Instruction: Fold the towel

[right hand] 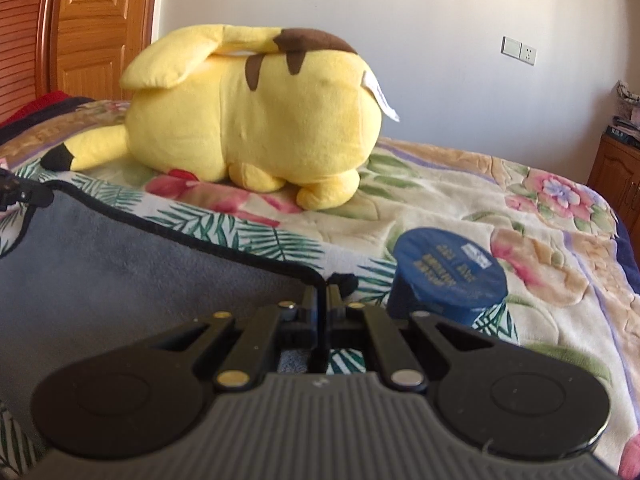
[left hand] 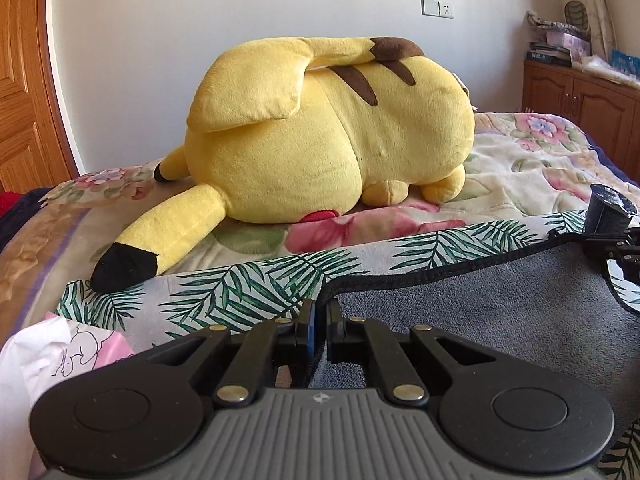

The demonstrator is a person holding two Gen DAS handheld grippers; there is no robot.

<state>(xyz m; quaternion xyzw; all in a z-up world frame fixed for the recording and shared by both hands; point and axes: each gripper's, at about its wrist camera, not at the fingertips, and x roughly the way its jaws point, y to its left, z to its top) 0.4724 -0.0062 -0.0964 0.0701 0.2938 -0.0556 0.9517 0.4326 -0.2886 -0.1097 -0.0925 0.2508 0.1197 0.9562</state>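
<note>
Nearest the left wrist camera, the left tongs (left hand: 320,312) are pressed together on a corner of the grey towel (left hand: 500,312), pinching its black-stitched hem where it peaks between the pads. In the right wrist view the right tongs (right hand: 322,296) are likewise closed on the towel (right hand: 120,264) at another corner of the same hem. The cloth sags between the two grips, and its lower part drops out of sight behind the tong bodies in both views, so how far it hangs or how it is folded cannot be told.

Under the towel lies a palm-leaf cloth (left hand: 248,292), spread over the flowered blanket (left hand: 520,168) of the bed; its full outline is covered by the towel. At the right edge of the left view, part of the other gripper and a dark blue cup (left hand: 610,208) show, cut off by the frame. In the right view the same cup (right hand: 448,276) stands just beside the right tongs, its printed lid too blurred to read. A pink-and-white fabric (left hand: 60,356) sits at the lower left, only partly seen.

Farther back, a yellow plush toy (left hand: 332,128) lies face down on the blanket, its face hidden. Behind it are a white wall, a wooden door (left hand: 24,80) and a wooden cabinet (left hand: 580,108) with cluttered items on top.
</note>
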